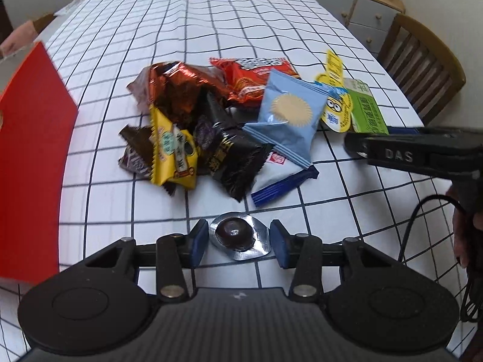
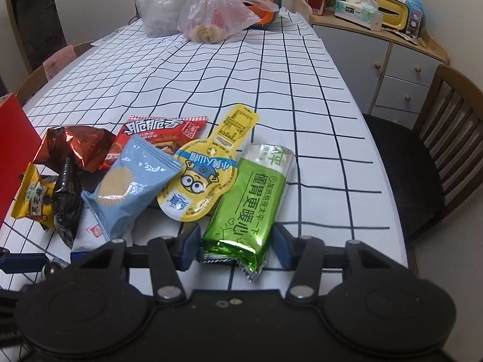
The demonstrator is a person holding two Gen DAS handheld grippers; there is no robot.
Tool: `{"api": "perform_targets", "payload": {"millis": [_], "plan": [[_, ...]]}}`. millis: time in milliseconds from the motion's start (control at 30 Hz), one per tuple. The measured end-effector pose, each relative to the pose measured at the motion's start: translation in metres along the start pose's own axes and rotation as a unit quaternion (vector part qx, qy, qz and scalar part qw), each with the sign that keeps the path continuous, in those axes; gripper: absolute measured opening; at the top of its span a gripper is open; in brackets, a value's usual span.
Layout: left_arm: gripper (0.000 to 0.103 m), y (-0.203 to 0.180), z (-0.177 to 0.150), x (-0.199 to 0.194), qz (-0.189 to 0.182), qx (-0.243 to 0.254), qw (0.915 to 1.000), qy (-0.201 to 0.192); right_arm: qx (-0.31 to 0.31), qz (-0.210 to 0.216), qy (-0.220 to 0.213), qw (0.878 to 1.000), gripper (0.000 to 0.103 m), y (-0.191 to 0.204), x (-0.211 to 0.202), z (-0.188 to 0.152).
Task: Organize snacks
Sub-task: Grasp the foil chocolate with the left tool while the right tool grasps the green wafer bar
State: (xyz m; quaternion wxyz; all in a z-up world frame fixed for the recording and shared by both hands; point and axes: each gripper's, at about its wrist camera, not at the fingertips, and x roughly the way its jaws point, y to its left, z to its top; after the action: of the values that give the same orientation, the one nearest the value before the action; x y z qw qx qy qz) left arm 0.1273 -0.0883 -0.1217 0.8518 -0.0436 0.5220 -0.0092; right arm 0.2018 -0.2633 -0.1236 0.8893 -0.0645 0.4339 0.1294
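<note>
A round dark chocolate in a silver foil blister [image 1: 234, 233] lies on the checked tablecloth [image 1: 211, 45], and the blue pads of my left gripper [image 1: 239, 241] touch its two sides, shut on it. In the right wrist view, my right gripper [image 2: 237, 242] is shut on the near end of a shiny green packet [image 2: 250, 199], which still rests on the cloth. That same gripper reaches in from the right of the left wrist view as a black finger [image 1: 392, 150] beside the green packet [image 1: 366, 111]. Between the two lies a heap of snacks, with a light blue packet [image 1: 286, 114] on top.
A red box [image 1: 30, 150] stands at the left table edge. The heap also holds a yellow minion pack [image 2: 199, 181], a red crisp bag [image 2: 157, 132], brown foil and black wrappers. Plastic bags [image 2: 211, 15] sit at the far end. A wooden chair [image 2: 422, 166] and a cupboard [image 2: 392, 66] stand to the right.
</note>
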Motion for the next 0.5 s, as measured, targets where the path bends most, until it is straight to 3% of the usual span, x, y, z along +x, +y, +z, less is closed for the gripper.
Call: {"api": "perform_targets", "payload": {"millis": [500], "plan": [[0.044,0.033,-0.015,-0.017,-0.028,-0.058,0.9978,0.013,0.061,0.03,0.0,0.998,0.046,-0.012,-0.046,-0.021]]}}
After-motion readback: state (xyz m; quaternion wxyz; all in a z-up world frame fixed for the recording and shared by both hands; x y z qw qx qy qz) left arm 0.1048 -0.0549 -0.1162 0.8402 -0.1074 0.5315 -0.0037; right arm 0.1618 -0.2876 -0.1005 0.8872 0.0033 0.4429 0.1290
